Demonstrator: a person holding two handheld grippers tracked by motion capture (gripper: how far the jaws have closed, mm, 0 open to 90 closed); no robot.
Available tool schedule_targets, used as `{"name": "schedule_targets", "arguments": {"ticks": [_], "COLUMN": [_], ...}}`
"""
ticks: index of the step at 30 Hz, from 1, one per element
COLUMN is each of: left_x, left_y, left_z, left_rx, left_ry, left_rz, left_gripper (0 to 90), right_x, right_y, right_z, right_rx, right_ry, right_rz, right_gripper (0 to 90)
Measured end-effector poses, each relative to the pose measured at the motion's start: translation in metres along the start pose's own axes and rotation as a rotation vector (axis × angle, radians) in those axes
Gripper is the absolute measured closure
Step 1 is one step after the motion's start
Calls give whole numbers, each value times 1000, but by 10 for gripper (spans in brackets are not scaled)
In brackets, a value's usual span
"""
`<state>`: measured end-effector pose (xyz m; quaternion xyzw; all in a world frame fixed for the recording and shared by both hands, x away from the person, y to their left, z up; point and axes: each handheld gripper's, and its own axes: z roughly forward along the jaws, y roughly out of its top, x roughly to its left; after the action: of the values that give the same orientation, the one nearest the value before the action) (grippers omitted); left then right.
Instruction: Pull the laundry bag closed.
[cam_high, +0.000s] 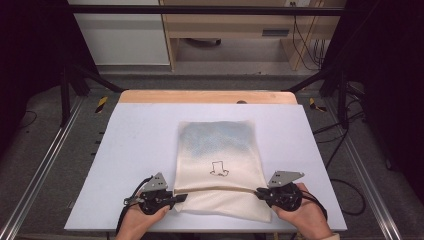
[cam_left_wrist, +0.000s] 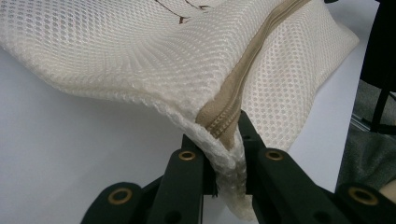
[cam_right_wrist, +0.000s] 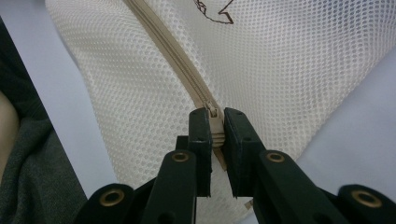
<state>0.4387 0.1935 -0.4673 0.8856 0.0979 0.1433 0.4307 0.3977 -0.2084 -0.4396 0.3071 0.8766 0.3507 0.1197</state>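
A cream mesh laundry bag (cam_high: 218, 159) with a small printed outline lies on the white table (cam_high: 130, 150), something bluish showing through its far half. A tan zipper (cam_high: 215, 190) runs across its near part. My left gripper (cam_high: 177, 199) is shut on the bag's left edge at the zipper end (cam_left_wrist: 219, 128), the mesh (cam_left_wrist: 140, 56) lifted and bunched between its jaws. My right gripper (cam_high: 259, 192) is shut on the zipper (cam_right_wrist: 187, 74) at the bag's right side, pinching the zipper pull (cam_right_wrist: 215, 126). The bag's mesh (cam_right_wrist: 299, 60) spreads beyond it.
A wooden strip (cam_high: 207, 96) borders the table's far edge. Metal rails (cam_high: 45, 160) run along both sides, with black frame posts (cam_high: 65, 90) and cables (cam_high: 345, 195) on the floor. Wooden furniture (cam_high: 235, 30) stands behind.
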Motion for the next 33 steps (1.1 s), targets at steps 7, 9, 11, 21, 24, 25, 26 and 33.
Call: {"name": "schedule_targets", "arguments": {"ticks": [7,9,11,21,24,25,26,33], "left_x": [0,0,0,0,0,0,0,0], "left_y": [0,0,0,0,0,0,0,0], "left_z": [0,0,0,0,0,0,0,0], "left_rx": [1,1,1,3,2,3,3,5], "left_ry": [2,1,2,3,3,4,4,5], "left_rz": [0,1,0,1,1,1,1,2], "left_gripper": [836,836,836,836,836,836,836,836], "right_x": [-1,-1,-1,-2,-2,-1,-1,-3], "right_y": [-2,-3,-4,-7,-7,-7,-7,-9], "right_z": [-1,-2,-2,-4,-4,-4,-4,-5], "right_rx": [0,2,-1,-2,-2,-3,-3,-3], "right_ry": [-4,-4,-4,-7,-6,-5,-5,-6], "right_rz": [7,10,11,15,18,18,18,16], "right_gripper": [821,821,821,821,821,821,821,821]}}
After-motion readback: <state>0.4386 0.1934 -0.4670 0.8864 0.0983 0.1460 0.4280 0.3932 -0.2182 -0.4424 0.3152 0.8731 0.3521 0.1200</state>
